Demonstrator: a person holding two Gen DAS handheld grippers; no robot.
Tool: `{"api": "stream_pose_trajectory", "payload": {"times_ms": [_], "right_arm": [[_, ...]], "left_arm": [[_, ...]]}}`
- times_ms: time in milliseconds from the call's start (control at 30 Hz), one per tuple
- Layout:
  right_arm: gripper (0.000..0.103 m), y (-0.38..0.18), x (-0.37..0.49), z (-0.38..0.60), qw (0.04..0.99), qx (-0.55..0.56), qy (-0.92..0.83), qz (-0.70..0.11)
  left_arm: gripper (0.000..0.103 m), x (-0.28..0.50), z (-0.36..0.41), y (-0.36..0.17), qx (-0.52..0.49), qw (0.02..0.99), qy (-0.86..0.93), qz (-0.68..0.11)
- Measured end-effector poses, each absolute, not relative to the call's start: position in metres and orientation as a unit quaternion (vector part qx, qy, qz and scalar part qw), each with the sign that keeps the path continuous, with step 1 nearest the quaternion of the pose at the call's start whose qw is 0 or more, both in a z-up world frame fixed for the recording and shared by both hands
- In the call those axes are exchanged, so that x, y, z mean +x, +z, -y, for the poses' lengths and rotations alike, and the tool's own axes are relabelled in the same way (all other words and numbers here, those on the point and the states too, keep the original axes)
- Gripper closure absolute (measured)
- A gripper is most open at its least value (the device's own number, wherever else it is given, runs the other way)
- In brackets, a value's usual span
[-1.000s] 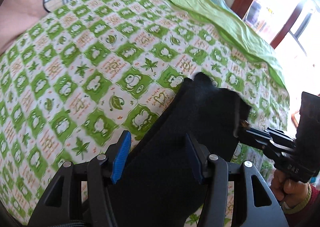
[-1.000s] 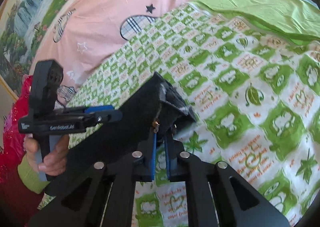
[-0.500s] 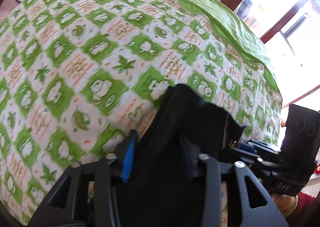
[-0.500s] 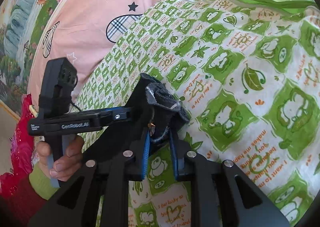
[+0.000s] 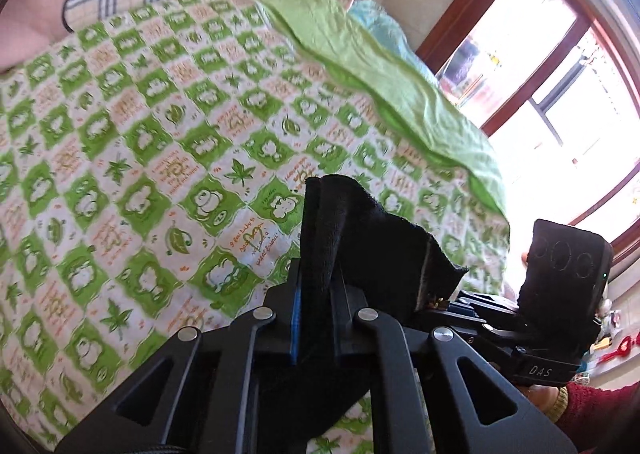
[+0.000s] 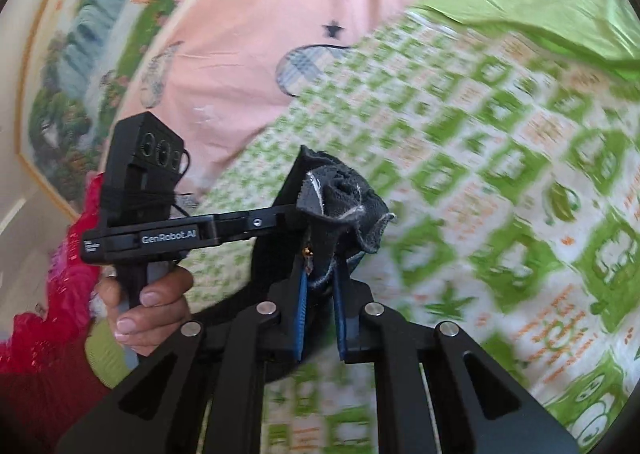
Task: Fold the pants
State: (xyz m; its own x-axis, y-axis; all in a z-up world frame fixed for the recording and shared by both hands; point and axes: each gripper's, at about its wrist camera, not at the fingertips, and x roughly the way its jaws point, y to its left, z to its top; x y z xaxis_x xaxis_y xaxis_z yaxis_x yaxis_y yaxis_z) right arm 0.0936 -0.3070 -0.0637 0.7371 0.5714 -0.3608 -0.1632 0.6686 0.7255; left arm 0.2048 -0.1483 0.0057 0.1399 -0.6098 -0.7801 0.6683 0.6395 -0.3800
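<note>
One pair of black pants [image 5: 352,238] hangs in the air above a bed, pinched at its top edge by two hand-held claws. The left claw [image 5: 316,294] is closed on a bunched fold of the fabric, and the right claw [image 6: 320,286] is closed on another bunch close beside it, where a small brass zip pull [image 6: 307,253] shows. The rest of the garment drops out of sight below both cameras.

The cloth looks soft, fleecy and limp, probably light, so it will sag and swing rather than hold any shape. The thicker band at the top, near the zip, seems the firmest place to hold; the two grips sit close together there, so the fabric between them is crumpled instead of stretched flat.

Beneath the pants lies the bed's quilt [image 5: 140,158], white with green squares of frogs and leaves. A plain green blanket [image 5: 400,94] is heaped along its far edge, and a pink sheet [image 6: 248,54] with a star and plaid shapes lies toward the head. A framed landscape picture [image 6: 80,46] hangs on the wall and a bright window [image 5: 560,86] stands beyond the bed. The right camera's view is blurred, so fine detail there is uncertain. Nothing on the quilt appears to block laying the pants down.
</note>
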Motion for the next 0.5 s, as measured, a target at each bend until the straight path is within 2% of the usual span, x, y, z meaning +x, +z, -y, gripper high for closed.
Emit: {"api": "stream_pose_trajectory", "payload": {"times_ms": [267, 500], "right_arm": [[0.09, -0.032, 0.092, 0.254, 0.837, 0.325, 0.351, -0.266], [0.09, -0.034, 0.095, 0.195, 0.803, 0.296, 0.428, -0.292]], "left_arm": [[0.094, 0.166, 0.071, 0.045, -0.017, 0.791, -0.4, -0.462], [0.094, 0.141, 0.008, 0.042, -0.06, 0.81, -0.359, -0.459]]}}
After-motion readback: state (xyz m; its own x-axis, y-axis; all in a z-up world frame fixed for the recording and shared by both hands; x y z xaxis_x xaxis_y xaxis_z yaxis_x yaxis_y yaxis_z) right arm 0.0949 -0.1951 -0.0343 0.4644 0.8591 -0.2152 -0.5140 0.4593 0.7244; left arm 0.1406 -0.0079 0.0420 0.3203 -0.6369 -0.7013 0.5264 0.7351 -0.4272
